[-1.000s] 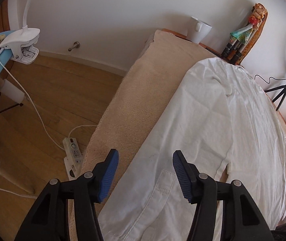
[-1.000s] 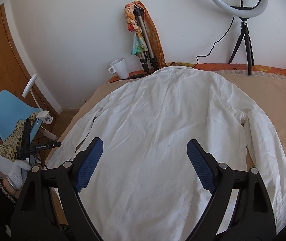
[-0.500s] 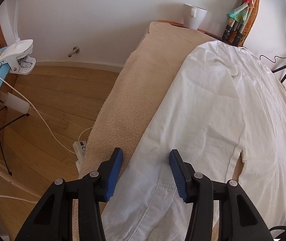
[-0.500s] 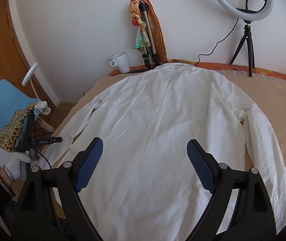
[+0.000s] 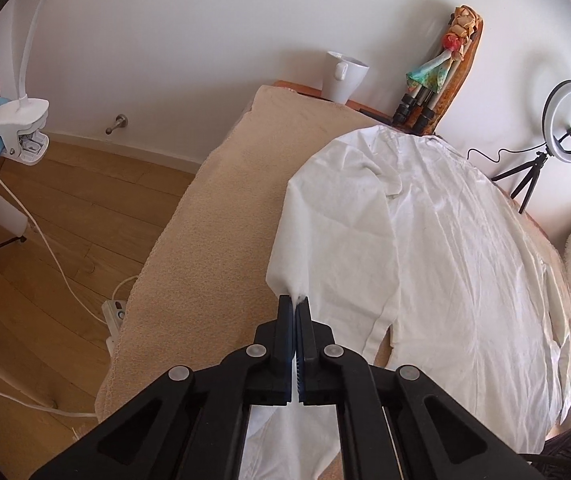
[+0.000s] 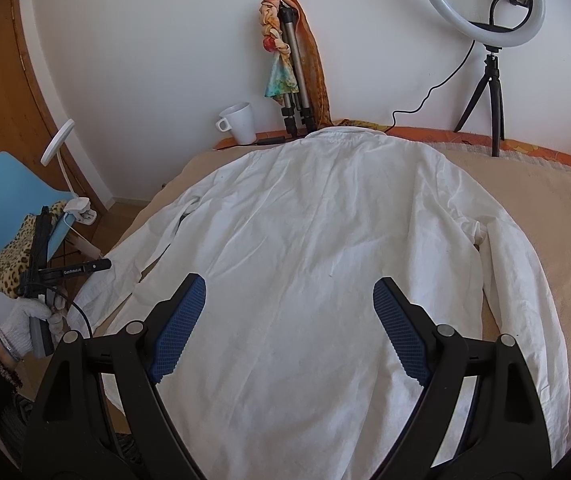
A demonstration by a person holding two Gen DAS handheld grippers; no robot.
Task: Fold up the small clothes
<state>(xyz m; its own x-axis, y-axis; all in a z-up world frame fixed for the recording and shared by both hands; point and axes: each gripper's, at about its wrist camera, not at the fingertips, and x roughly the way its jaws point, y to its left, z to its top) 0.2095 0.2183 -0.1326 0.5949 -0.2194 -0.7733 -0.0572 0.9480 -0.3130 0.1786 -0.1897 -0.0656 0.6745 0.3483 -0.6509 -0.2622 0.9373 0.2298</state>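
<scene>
Left wrist view: the left claw (image 5: 295,312) is clamped tight on the shirt's sleeve (image 5: 325,232), lifting it near the bed's (image 5: 213,220) left edge. Right wrist view: the right claw (image 6: 289,328) hangs wide open above the shirt (image 6: 317,240), spread back-up across the bed; a mug (image 6: 239,122) stands at the far edge.

bare beige blanket (image 5: 213,240) left of shirt (image 6: 325,260), mug (image 6: 241,122), tripods (image 6: 295,92) crowding far edge
</scene>
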